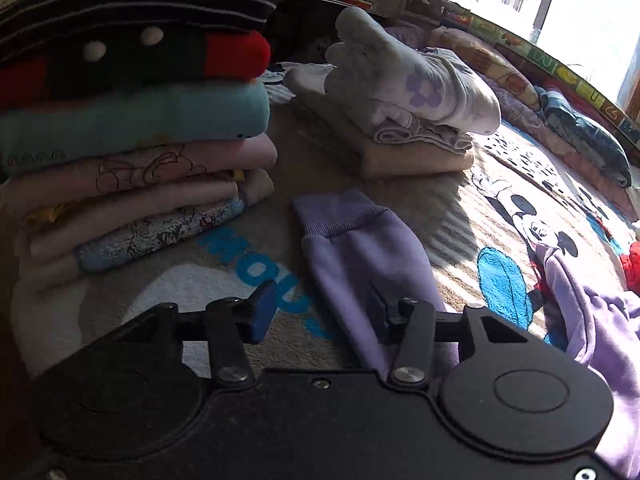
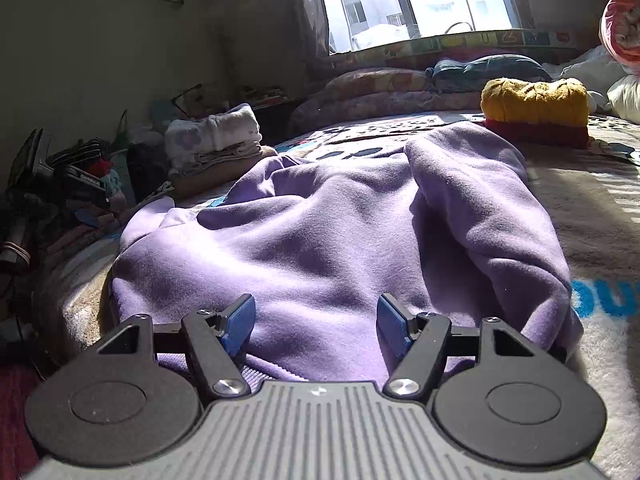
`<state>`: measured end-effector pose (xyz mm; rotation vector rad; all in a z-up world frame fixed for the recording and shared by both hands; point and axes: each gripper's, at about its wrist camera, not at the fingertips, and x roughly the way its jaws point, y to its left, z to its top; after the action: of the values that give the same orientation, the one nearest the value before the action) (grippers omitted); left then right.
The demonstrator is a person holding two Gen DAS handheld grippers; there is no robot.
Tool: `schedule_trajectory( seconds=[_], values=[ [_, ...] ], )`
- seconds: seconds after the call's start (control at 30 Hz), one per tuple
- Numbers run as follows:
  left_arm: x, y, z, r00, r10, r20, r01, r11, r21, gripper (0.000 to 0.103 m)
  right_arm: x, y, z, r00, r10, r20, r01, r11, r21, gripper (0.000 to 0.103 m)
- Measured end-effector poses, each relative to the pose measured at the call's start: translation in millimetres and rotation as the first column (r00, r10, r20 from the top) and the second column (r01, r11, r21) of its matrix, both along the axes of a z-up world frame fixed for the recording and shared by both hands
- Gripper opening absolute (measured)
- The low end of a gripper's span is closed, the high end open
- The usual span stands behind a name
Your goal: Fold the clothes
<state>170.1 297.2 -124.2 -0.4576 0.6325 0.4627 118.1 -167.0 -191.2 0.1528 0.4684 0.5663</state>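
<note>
Both grippers agape, left gripper [image 1: 320, 312], right gripper [image 2: 316, 324], over purple sweatshirt [image 2: 340, 216]

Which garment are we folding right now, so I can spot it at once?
On the cartoon-print blanket covering the bed, between both open grippers, lies the lilac sweatshirt. Unlike the folded stacks around it, it is spread out, rumpled and plain.

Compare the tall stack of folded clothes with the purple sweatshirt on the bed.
The stack of folded clothes is many garments piled high; the purple sweatshirt is a single piece lying low.
The stack is neatly folded; the sweatshirt is rumpled, its cuffed sleeve stretched out.
The stack mixes stripes, red, teal and pink; the sweatshirt is plain lilac.
Both rest on the cartoon blanket.
</note>
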Motion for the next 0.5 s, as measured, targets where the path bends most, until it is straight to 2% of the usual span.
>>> schedule_trajectory(
  seconds=[0.1, 0.23, 0.3, 0.33, 0.37, 0.4, 0.5],
  values=[
    [0, 15, -16, 0.999, 0.017, 0.048, -0.011, 0.993, -0.12, 0.046, -1, -1, -1, 1.0, 0.006, 0.008, -0.006, 1.0, 0.003, 0.069],
    [8, 26, -31, 0.993, 0.062, 0.104, -0.038, 0.976, -0.216, 0.042, -1, -1, -2, 1.0, 0.016, 0.014, -0.016, 1.0, 0.009, 0.071],
    [13, 27, -33, 0.99, 0.073, 0.12, -0.043, 0.972, -0.232, 0.034, -1, -1, -3, 1.0, 0.021, 0.016, -0.022, 1.0, 0.01, 0.073],
    [15, 27, -34, 0.989, 0.078, 0.128, -0.046, 0.97, -0.239, 0.024, -1, -1, -3, 1.0, 0.023, 0.016, -0.023, 1.0, 0.011, 0.074],
    [17, 25, -33, 0.99, 0.067, 0.122, -0.039, 0.975, -0.22, 0.001, -1, -1, -3, 1.0, 0.024, 0.016, -0.025, 1.0, 0.012, 0.074],
    [19, 23, -32, 0.992, 0.054, 0.116, -0.03, 0.979, -0.199, 0.001, -1, -1, -3, 1.0, 0.026, 0.017, -0.026, 1.0, 0.013, 0.074],
    [0, 8, -4, 0.986, 0.038, 0.164, -0.033, 0.999, -0.033, 0.001, -1, -2, -4, 0.999, 0.027, 0.017, -0.027, 0.999, 0.017, 0.074]
  ],
)
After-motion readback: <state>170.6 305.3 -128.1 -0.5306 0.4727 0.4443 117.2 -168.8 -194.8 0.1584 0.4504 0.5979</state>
